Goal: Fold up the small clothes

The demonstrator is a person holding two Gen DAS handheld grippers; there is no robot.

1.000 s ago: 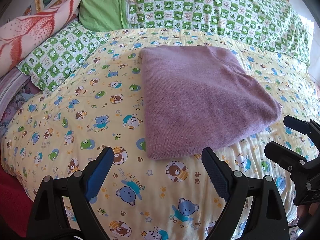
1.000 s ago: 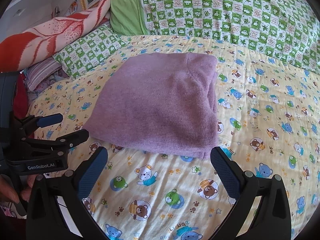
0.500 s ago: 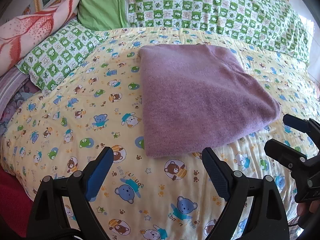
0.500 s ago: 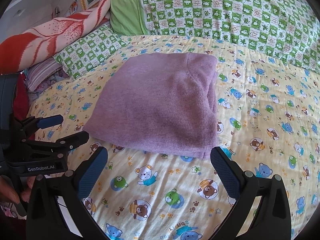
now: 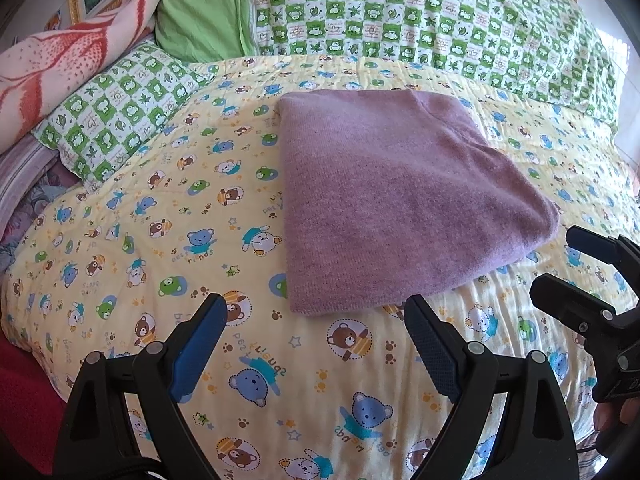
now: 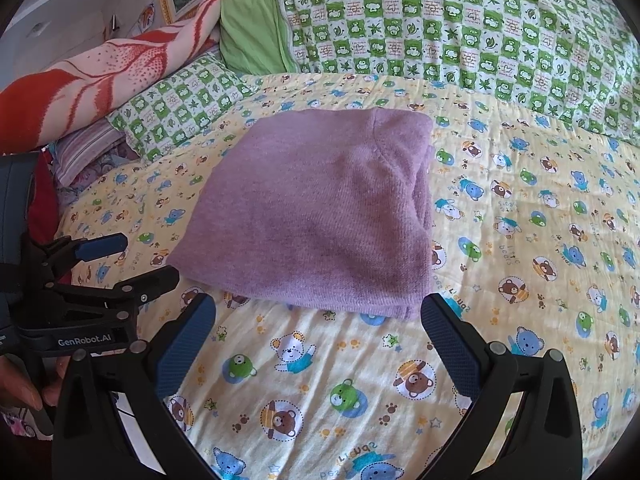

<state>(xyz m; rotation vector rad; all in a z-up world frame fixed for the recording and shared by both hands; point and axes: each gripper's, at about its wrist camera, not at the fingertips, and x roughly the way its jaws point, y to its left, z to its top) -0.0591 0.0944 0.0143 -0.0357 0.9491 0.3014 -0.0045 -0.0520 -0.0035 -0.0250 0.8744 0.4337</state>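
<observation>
The folded purple knit sweater (image 5: 400, 200) lies mid-bed on the bear-print quilt (image 5: 160, 240): soft, light, floppy. Both grippers (image 5: 316, 344) (image 6: 320, 344) hover short of it, fingers wide, empty. I'd pinch the near hem corners.

— What is that purple sweater (image 5: 400, 200) made of?
— Soft, matt knit with a fuzzy nap. Under it, the yellow quilt (image 5: 168, 248) is thin, crinkled printed cotton.
— And your claws?
— My left gripper (image 5: 316, 344) is matt black plastic with finely textured blue pads (image 5: 200, 344) and small metal rivets.
</observation>
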